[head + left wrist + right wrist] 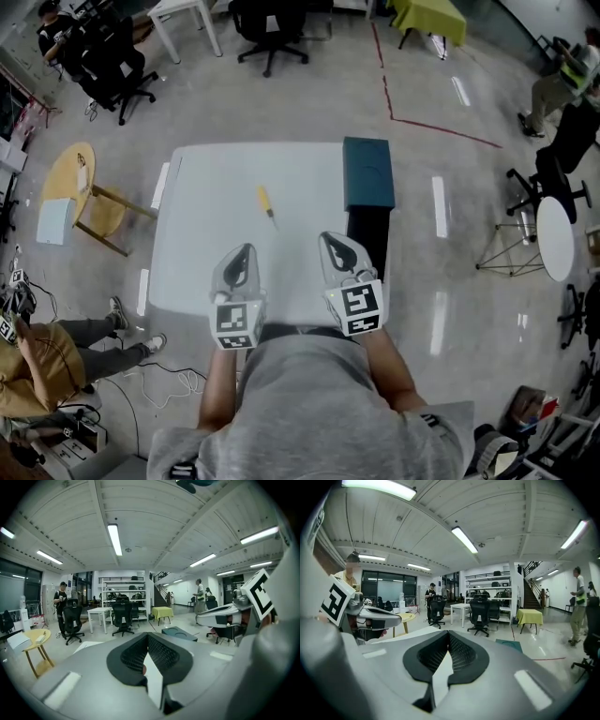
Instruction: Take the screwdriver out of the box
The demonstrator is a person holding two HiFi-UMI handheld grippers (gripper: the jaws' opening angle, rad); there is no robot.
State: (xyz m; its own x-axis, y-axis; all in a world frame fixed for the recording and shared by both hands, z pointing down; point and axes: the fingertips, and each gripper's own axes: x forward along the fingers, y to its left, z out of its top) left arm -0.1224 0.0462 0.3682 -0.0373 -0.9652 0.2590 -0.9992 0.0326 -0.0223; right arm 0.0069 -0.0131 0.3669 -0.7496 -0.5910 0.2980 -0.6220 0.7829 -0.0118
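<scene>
The screwdriver [266, 202], with a yellow handle and a thin metal shaft, lies loose on the white table [206, 244] near its middle. The teal box [367, 172] stands at the table's far right corner, its lid on; it also shows in the left gripper view as the teal box [180, 632]. My left gripper [242, 253] and right gripper [335, 242] hover side by side over the table's near edge, well short of the screwdriver. Both are shut with nothing between the pads, as the left gripper [147, 638] and the right gripper [449, 638] show in their own views.
A black block [367, 236] sits just in front of the teal box at the table's right edge. A round yellow side table [70, 178] stands to the left, office chairs [270, 28] are beyond the table, and a seated person [42, 361] is at lower left.
</scene>
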